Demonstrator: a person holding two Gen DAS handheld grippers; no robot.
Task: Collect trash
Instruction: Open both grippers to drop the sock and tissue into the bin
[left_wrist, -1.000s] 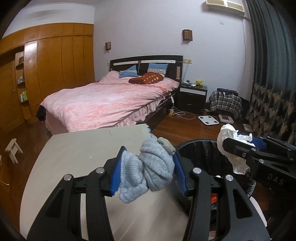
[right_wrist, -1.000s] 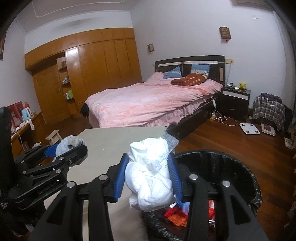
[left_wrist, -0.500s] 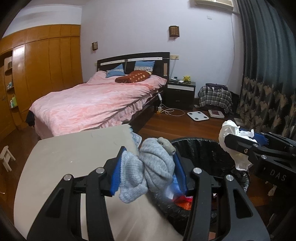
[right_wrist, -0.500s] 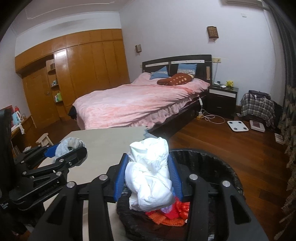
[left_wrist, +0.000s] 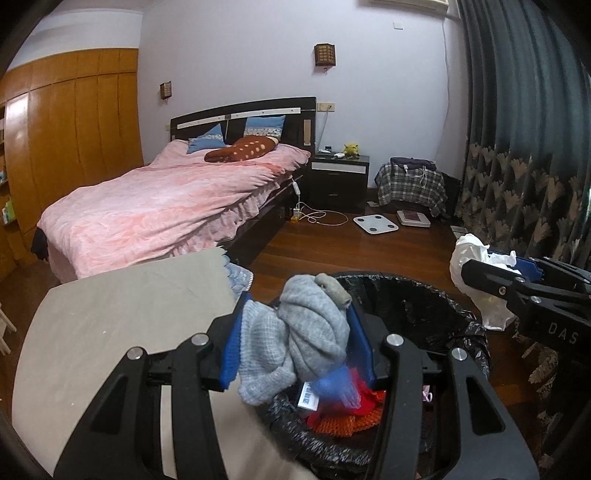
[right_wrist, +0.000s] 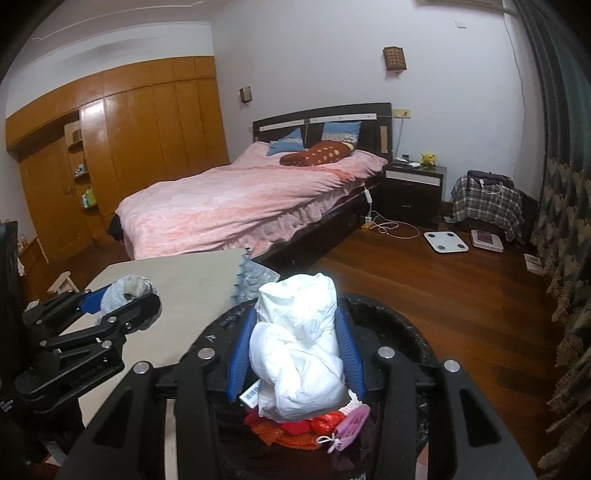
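Left gripper (left_wrist: 295, 339): jaws clamped on grey sock bundle (left_wrist: 303, 336), above bin rim beside surface (left_wrist: 122, 317). Right gripper (right_wrist: 295, 354): jaws clamped on white crumpled wad (right_wrist: 299, 347), over black-lined trash bin (right_wrist: 399, 325) holding red and orange refuse.

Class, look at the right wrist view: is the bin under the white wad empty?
No: the bin already holds red and orange scraps below the white wad.

Both grippers tilt downward side by side, left gripper (left_wrist: 295, 343) and right gripper (right_wrist: 295, 350) clamped (blue pads gripping bundles).
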